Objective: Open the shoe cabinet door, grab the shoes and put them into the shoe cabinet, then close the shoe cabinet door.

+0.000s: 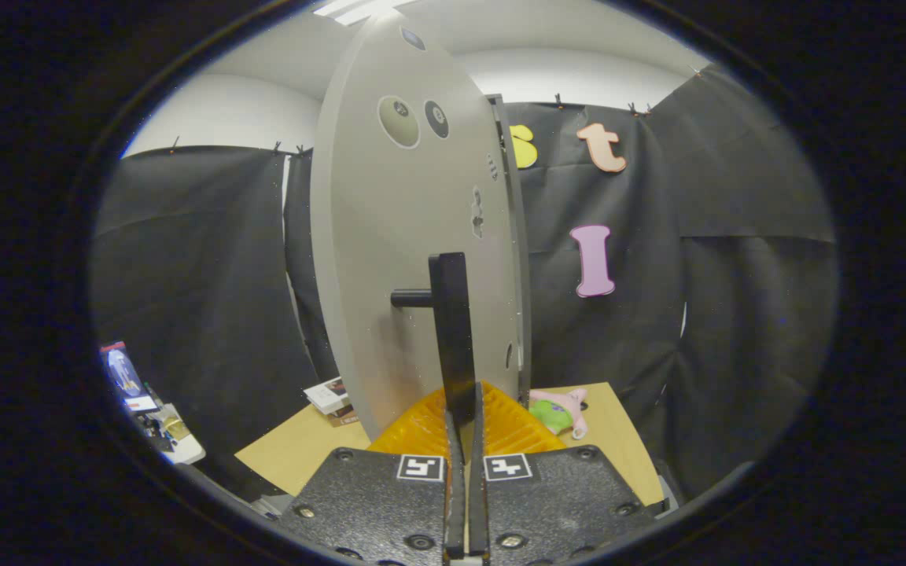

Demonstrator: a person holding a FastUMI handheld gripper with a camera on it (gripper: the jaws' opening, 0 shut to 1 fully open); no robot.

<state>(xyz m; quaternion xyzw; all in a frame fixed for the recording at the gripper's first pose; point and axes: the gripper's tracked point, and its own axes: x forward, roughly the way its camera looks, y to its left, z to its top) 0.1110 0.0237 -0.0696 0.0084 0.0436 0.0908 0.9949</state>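
The light grey cabinet door (390, 275) stands swung out and fills the space right ahead, seen almost edge-on. Its black vertical bar handle (451, 314) sticks out on a short peg. My gripper (465, 420) is shut on the lower end of that handle, with both fingers pressed against it. Behind the door's right side shows the thin edge of the cabinet body (517, 236). A pink and green soft shoe (561, 410) lies on the wooden table (618, 440), just right of the door and beyond my fingers.
A small stack of booklets (329, 395) sits on the table left of the door's foot. Further left, off the table, a white shelf (170, 440) carries small clutter. Black cloth walls close in the booth behind and on both sides.
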